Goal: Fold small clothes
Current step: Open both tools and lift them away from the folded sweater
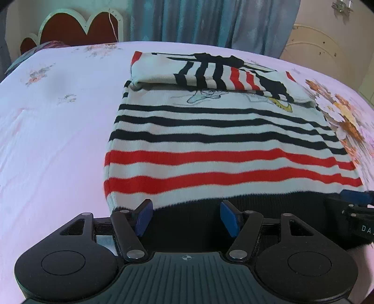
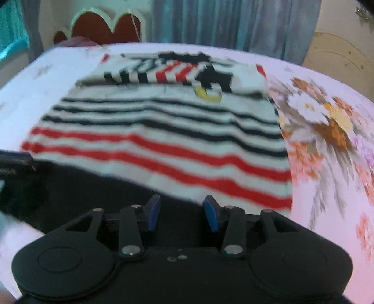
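Left wrist view: the sweater (image 1: pixel 224 140), striped black and red on white, lies flat on the bed (image 1: pixel 51 140), its sleeves folded across the far part. The black hem (image 1: pixel 233 210) is the near edge. The left hand-held gripper (image 1: pixel 187 216) hovers over the left part of that hem, its blue pads (image 1: pixel 143 218) well apart and nothing between them. The right hand-held gripper (image 1: pixel 357 210) shows at the hem's right end. A headboard (image 1: pixel 77 28) and a curtain (image 1: pixel 210 21) stand beyond the sweater.

Right wrist view, blurred: the sweater (image 2: pixel 163 131) again lies on the bed (image 2: pixel 327 145), with a flower print right of it. The right hand-held gripper (image 2: pixel 182 214) is over the hem (image 2: pixel 105 191), its pads (image 2: pixel 211 216) partly apart and not pressing on cloth. The left hand-held gripper (image 2: pixel 14 161) shows at the hem's left end
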Demonstrator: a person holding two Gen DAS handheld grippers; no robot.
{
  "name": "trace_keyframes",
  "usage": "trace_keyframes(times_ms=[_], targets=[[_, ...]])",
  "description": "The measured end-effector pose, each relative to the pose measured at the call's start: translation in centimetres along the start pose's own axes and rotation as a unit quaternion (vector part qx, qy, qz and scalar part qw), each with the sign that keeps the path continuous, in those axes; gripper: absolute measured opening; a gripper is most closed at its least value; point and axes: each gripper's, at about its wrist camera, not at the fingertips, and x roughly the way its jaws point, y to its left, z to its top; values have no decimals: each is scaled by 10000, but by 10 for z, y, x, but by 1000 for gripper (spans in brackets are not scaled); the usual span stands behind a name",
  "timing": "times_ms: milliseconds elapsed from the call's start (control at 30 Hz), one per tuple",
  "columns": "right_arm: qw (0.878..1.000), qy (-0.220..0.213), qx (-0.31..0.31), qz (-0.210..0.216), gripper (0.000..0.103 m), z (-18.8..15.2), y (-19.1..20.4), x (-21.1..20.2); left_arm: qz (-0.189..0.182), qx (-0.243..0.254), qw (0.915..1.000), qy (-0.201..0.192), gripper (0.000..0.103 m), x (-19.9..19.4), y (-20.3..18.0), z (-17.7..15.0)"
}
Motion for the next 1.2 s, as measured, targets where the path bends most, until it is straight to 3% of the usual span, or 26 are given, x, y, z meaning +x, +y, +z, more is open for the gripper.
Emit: trace_keyframes(times_ms=[133, 233, 433, 533, 733, 1200], targets=[[9993, -136, 326, -98, 43, -5, -3, -14, -20, 4, 10000, -31, 68, -4, 3, -4], [9991, 113, 301, -273, 44, -11, -5, -9, -22, 25, 10000, -40, 73, -7, 3, -6], [9974, -115, 618, -353, 46, -16, -11, -25, -35, 23, 10000, -73, 77, -12, 5, -8], [9977, 130, 509, -434, 47, -21, -10, -18, -58, 5, 10000, -80, 78, -15, 8, -8], [9961, -56, 746, -461, 51, -27, -18, -35, -10, -139, 9998, -133, 86, -25, 25, -13], [9874, 91, 1356, -816, 52, -51, -54, -46, -510, -695, 9963, 23, 86, -30, 59, -42]])
